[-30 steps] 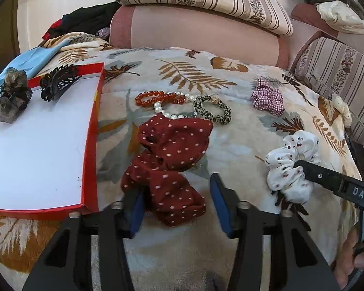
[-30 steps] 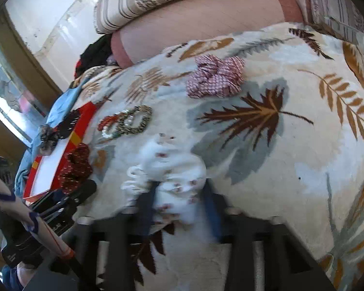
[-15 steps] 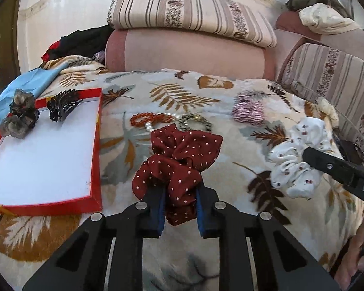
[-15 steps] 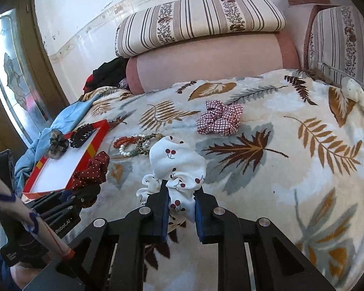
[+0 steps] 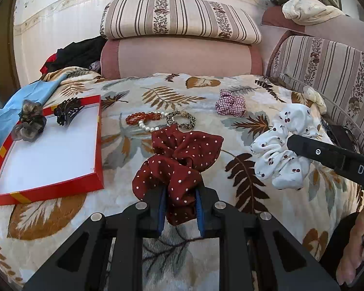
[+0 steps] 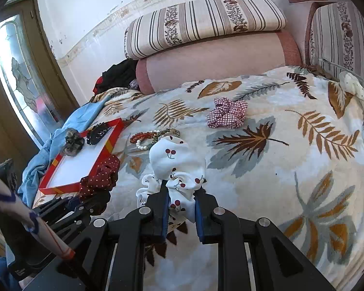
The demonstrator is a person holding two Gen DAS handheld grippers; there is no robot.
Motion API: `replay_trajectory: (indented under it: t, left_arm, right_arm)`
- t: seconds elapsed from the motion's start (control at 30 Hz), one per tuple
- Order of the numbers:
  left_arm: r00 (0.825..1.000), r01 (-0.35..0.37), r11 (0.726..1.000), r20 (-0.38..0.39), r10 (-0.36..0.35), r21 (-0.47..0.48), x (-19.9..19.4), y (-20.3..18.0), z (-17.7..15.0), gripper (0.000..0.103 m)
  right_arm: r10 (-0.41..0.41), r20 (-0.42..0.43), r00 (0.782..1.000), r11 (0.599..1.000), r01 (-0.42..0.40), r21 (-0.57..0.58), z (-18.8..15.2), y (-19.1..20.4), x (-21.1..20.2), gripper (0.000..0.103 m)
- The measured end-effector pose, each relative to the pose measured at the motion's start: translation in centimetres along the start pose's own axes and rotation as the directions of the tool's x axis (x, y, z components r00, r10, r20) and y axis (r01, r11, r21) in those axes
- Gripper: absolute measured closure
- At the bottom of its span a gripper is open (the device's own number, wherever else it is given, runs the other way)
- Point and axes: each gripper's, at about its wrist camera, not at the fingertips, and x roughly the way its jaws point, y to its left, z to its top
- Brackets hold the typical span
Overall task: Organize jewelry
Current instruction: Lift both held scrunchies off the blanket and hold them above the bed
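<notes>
letters "das" on right gripper [image 5: 327,156]

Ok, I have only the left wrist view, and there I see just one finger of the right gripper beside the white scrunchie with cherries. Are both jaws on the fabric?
Observer: Yes. In the right wrist view the right gripper has both jaws pressed on the white cherry-print fabric scrunchie.
Operator: Is something behind my left gripper?
Observer: Yes, a pale sleeve with purple and red lines is just behind the left gripper.
Operator: And what is beyond the blue cloth?
Observer: A brown door with patterned glass stands past the crumpled blue cloth.
</notes>
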Motion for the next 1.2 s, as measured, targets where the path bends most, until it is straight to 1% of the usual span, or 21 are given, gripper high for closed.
replay_trajectory:
  t: [0.13,0.57,1.2]
  left_arm:
    - [1.0,-0.003,1.0,0.007,0.003,-0.001,-0.5,-0.1,0.0,0.084]
    - [0.998,-0.06,0.998,0.016,0.06,0.013,-1.2,-0.5,0.0,0.084]
    - [0.996,-0.085,0.996,0.023,0.086,-0.007,-1.7,-0.2,0.3,0.083]
  right_arm:
    - [0.004,-0.01,1.0,1.0,-0.004,0.006,-0.4,0.1,-0.3,0.084]
    - [0.018,-0.022,1.0,1.0,-0.018,-0.012,-0.8,1.5,-0.9,0.084]
    - [0.026,-0.034,0.999,0.999,-0.028,-0.044,-0.5,2.7,-0.7,0.084]
